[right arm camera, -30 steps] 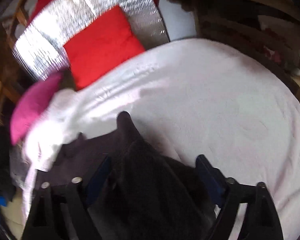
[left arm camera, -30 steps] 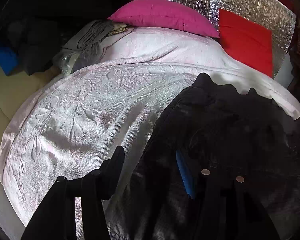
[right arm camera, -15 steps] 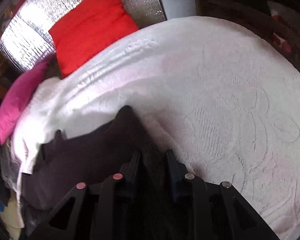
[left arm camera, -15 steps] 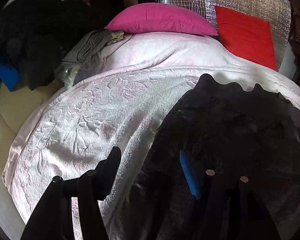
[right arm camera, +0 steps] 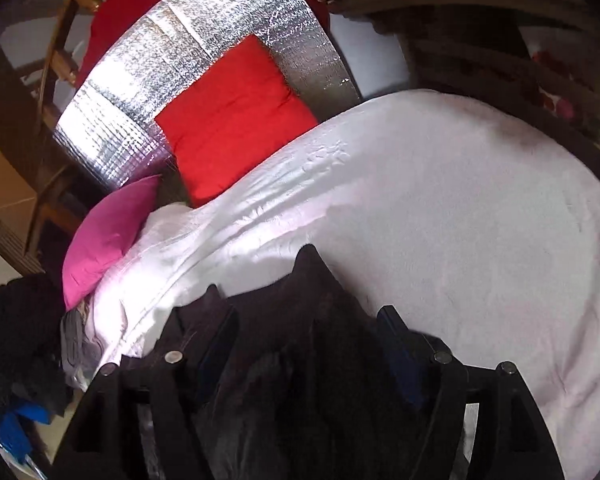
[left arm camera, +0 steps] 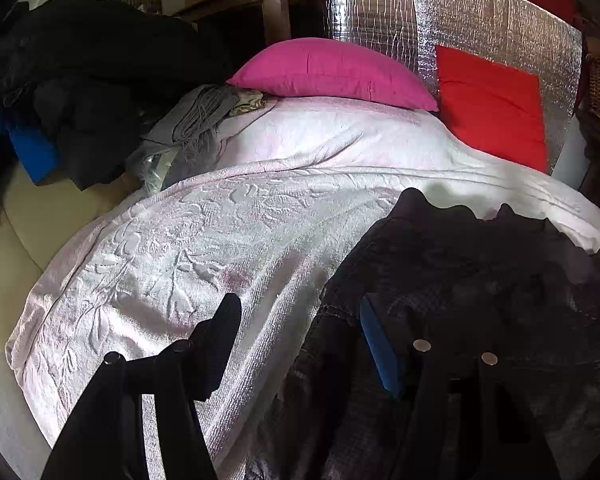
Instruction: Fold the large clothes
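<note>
A large dark garment (left arm camera: 460, 280) lies on the pale pink embossed bedspread (left arm camera: 180, 248) at the right of the left wrist view. My left gripper (left arm camera: 300, 332) is open, its left finger over the bedspread and its right finger over the garment's left edge. In the right wrist view the same dark garment (right arm camera: 300, 340) lies under my right gripper (right arm camera: 308, 340), which is open with both fingers spread over the cloth. The garment's near part is hidden below the grippers.
A pink pillow (left arm camera: 332, 68) and a red cushion (left arm camera: 492, 100) lean on a silver foil panel (left arm camera: 380, 8) at the bed's head. Grey clothes (left arm camera: 192, 120) and a dark clothes pile (left arm camera: 80, 80) lie at the left. Dark wooden furniture (right arm camera: 480, 40) stands right of the bed.
My right gripper was shut on the garment half a second ago and has opened and drawn back. The left gripper has stayed open and shifted slightly back.
</note>
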Demonstrator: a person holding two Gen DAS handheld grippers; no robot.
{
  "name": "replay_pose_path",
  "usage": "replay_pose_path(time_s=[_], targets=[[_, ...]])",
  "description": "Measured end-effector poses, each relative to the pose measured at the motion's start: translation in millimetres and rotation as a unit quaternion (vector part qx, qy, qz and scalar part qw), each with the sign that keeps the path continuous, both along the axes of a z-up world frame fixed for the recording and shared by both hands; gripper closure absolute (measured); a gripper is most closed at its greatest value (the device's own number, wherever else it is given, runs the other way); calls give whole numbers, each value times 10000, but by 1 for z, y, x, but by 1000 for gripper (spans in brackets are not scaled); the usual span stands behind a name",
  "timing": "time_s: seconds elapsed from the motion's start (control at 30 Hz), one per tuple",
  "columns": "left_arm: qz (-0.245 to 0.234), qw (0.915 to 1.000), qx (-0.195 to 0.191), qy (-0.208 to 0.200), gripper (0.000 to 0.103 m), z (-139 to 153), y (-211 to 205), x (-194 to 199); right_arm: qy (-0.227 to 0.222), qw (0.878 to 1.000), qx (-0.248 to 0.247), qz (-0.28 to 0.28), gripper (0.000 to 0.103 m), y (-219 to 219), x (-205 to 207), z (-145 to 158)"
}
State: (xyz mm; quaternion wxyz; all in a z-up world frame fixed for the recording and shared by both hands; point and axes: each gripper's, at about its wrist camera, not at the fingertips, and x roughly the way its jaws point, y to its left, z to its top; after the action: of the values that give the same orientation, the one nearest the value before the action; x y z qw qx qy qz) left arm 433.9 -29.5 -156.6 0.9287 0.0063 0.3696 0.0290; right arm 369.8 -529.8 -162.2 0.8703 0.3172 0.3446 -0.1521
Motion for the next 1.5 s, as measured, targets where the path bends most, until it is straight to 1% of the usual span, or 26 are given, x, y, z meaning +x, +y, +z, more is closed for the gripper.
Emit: replay_pose_path(time_s=[0.1,0.23,0.33,0.37,0.4,0.47,0.5,0.53,0.6,0.67,0.7,0.73,0.77,0.8,0.83,0.87,0.9,0.97,1.07,1.13,1.2,1.23,1.33,1.43,1.5], targets=[[-3,9999,-92,-57,40,3,1,-3,4,10000,-57,8,27,6,-13,0],[-41,9998,-164,-146,40,8,-1,-8,48,9998,82,148,28,12,-29,-3],[-133,9995,-196,-205,40,11,-6,-12,101,9995,150,246,30,19,-38,-7],[-173,9994,-199,-229,39,12,-8,-13,112,9995,115,277,33,22,-42,-7],[-209,9993,-197,-251,39,13,-11,-15,130,9993,119,333,36,25,-45,-8],[-331,9988,-154,-315,35,14,-18,-19,170,9986,176,467,37,30,-50,-9],[-390,9986,-104,-342,33,14,-22,-20,215,9987,121,455,37,32,-52,-11],[-440,9984,-59,-353,32,13,-26,-21,292,9987,4,426,37,34,-54,-13],[-538,9980,-21,-324,32,9,-34,-20,447,9980,-46,442,37,32,-52,-23],[-599,9980,87,-164,31,-1,-44,-15,795,9962,71,336,38,22,-43,-48],[-655,9977,172,10,28,-9,-49,-11,935,9949,142,340,38,17,-38,-61],[-799,9957,294,355,28,-24,-58,-3,1000,9940,215,389,38,15,-33,-71],[-881,9934,382,634,28,-36,-65,3,981,9943,178,384,38,15,-33,-71],[-840,9931,466,665,28,-41,-69,3,945,9947,97,383,38,18,-35,-64],[-811,9937,515,575,28,-39,-70,1,831,9957,63,407,38,21,-38,-57],[-825,9940,531,477,28,-34,-71,-3,672,9968,47,430,38,23,-44,-49],[-864,9945,478,342,28,-26,-71,-9,505,9978,-17,436,36,26,-51,-39],[-917,9952,329,-9,28,-4,-66,-29,146,9989,-160,419,37,34,-71,-18],[-938,9933,298,-597,27,34,-57,-73,-507,9968,-284,546,36,55,-114,13],[-996,9912,246,-832,22,57,-53,-100,-833,9940,-399,589,36,71,-147,29],[-1087,9887,261,-996,20,81,-50,-122,-979,9920,-536,593,36,87,-172,40],[-1084,9878,314,-1076,17,92,-50,-134,-1068,9906,-615,589,36,98,-188,46],[-1070,9837,442,-1376,11,124,-51,-171,-1273,9871,-713,665,35,120,-217,61],[-1043,9799,369,-1662,10,152,-48,-205,-1317,9838,-917,800,35,146,-243,82],[-1016,9779,322,-1798,8,165,-46,-226,-1399,9809,-1060,835,35,156,-259,97]])
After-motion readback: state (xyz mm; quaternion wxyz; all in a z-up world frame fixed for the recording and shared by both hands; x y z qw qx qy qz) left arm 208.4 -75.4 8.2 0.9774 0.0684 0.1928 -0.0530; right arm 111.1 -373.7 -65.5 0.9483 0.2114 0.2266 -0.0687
